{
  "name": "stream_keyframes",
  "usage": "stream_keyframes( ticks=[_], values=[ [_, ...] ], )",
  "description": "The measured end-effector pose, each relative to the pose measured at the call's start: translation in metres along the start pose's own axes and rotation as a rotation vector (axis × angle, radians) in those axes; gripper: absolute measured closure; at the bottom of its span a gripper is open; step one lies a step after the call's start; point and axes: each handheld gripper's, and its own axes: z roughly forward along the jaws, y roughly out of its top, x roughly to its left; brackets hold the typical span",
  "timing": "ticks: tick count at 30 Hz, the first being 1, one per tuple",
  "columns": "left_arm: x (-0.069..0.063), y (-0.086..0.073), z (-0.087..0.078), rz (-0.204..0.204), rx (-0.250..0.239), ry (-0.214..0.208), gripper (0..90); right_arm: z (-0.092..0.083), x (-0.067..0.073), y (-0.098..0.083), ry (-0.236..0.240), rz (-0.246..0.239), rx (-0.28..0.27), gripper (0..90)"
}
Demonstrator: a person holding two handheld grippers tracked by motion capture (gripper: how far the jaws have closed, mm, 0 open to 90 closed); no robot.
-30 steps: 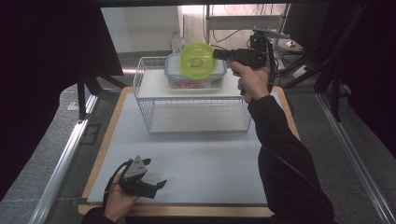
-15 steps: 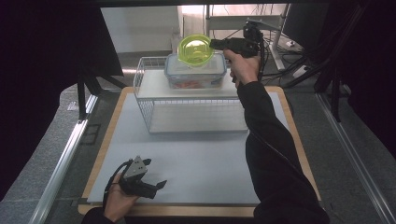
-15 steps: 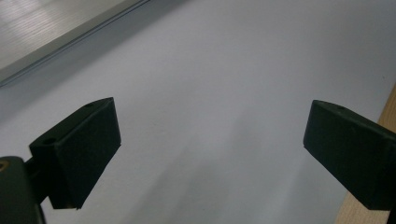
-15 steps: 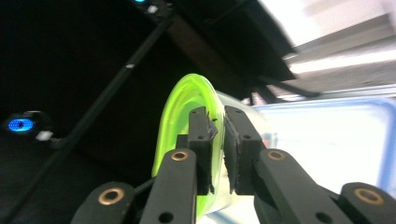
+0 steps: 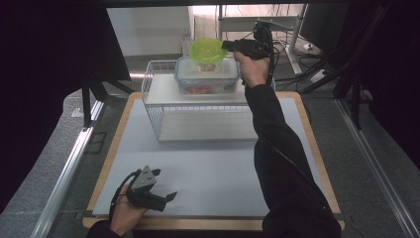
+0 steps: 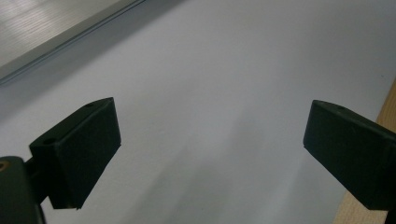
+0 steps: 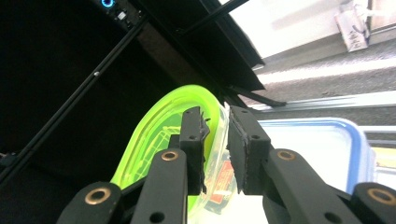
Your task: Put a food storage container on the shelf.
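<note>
White mat (image 5: 208, 168) in front of the wire basket (image 5: 163, 106) lies open, wide passage across the near half. Left gripper (image 5: 166, 198) rests at the near left corner, jaws spread, bare mat between them. Basket blocks the far middle of the table; blue-rimmed box (image 5: 198, 82) sits on it, green-lidded container (image 5: 209, 50) on top of that. Right gripper (image 5: 229, 45) and sleeve (image 5: 277, 148) bar the right side. Dark frame posts (image 5: 86, 94) crowd the left edge.
</note>
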Motion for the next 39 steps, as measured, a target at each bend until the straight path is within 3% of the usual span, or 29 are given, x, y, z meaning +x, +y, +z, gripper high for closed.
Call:
stream_keyframes(
  ticks=[12, 16, 20, 26, 33, 39],
  values=[
    [0.000, 0.000, 0.000, 0.002, 0.002, -0.002, 3.9, -0.005, 0.005, 0.002, -0.025, -0.070, -0.023, 69.2],
    [-0.001, 0.000, 0.000, 0.003, 0.006, -0.001, 3.9, -0.016, 0.012, 0.000, -0.022, -0.132, -0.021, 71.8],
    [-0.001, 0.001, 0.001, 0.009, 0.007, 0.003, 4.0, -0.029, 0.023, -0.006, -0.035, -0.226, -0.016, 76.5],
    [-0.001, 0.001, 0.001, 0.010, 0.007, 0.005, 4.0, -0.042, 0.031, -0.020, -0.036, -0.312, 0.012, 77.6],
    [-0.001, 0.001, 0.001, 0.010, 0.010, 0.006, 3.9, -0.055, 0.023, -0.037, -0.003, -0.373, 0.029, 63.5],
    [-0.001, 0.000, 0.002, 0.009, 0.009, 0.008, 3.9, -0.064, 0.012, -0.049, 0.003, -0.392, 0.041, 51.1]
  ],
)
